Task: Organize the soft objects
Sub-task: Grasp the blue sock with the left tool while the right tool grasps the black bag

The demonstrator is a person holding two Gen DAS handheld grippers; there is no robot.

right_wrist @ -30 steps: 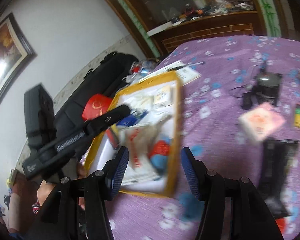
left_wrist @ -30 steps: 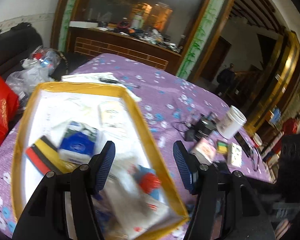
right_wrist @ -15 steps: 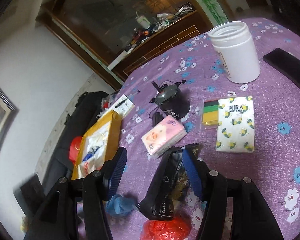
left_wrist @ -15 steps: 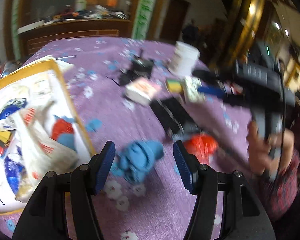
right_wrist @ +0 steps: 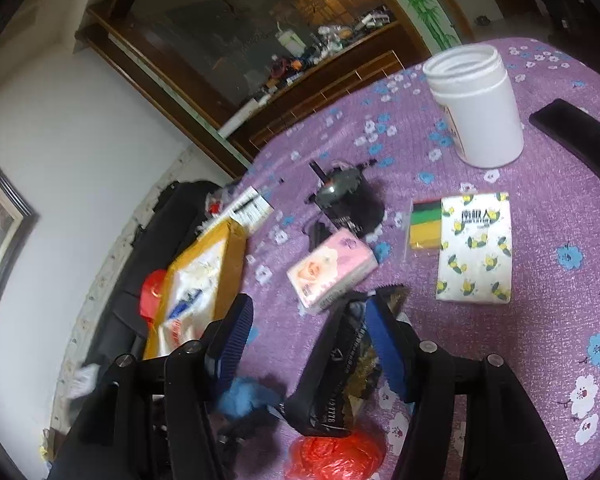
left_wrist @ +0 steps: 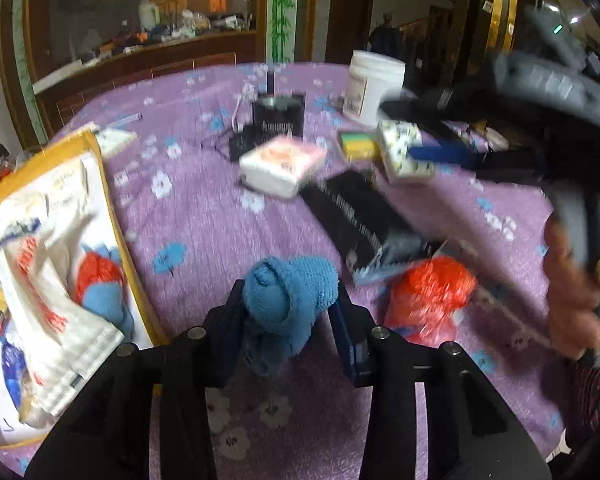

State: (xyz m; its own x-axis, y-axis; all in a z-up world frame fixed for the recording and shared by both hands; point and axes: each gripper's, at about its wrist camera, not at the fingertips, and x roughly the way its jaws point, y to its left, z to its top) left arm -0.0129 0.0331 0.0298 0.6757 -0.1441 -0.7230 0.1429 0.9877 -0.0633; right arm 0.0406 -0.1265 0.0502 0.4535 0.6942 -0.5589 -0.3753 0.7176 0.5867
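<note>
Blue terry-cloth bundle [left_wrist: 288,300] sits on the purple flowered tablecloth [left_wrist: 204,216], pinched between the pads of the left gripper [left_wrist: 288,320], whose jaws have just been closing onto it. Just right of it: crumpled red plastic bag [left_wrist: 430,296], touching a long black packet [left_wrist: 360,216]. Right gripper [right_wrist: 312,344] jaws spread and have just been opening; nothing pressed, black packet's end lies between them. Yellow-rimmed tray [left_wrist: 112,216] at left holds cloths and packets. Farther off: pink tissue pack [right_wrist: 332,270], white jar [right_wrist: 476,108].

Blue sock [left_wrist: 288,292], red bag [left_wrist: 430,300] — purple flowered tablecloth [left_wrist: 204,216].
</note>
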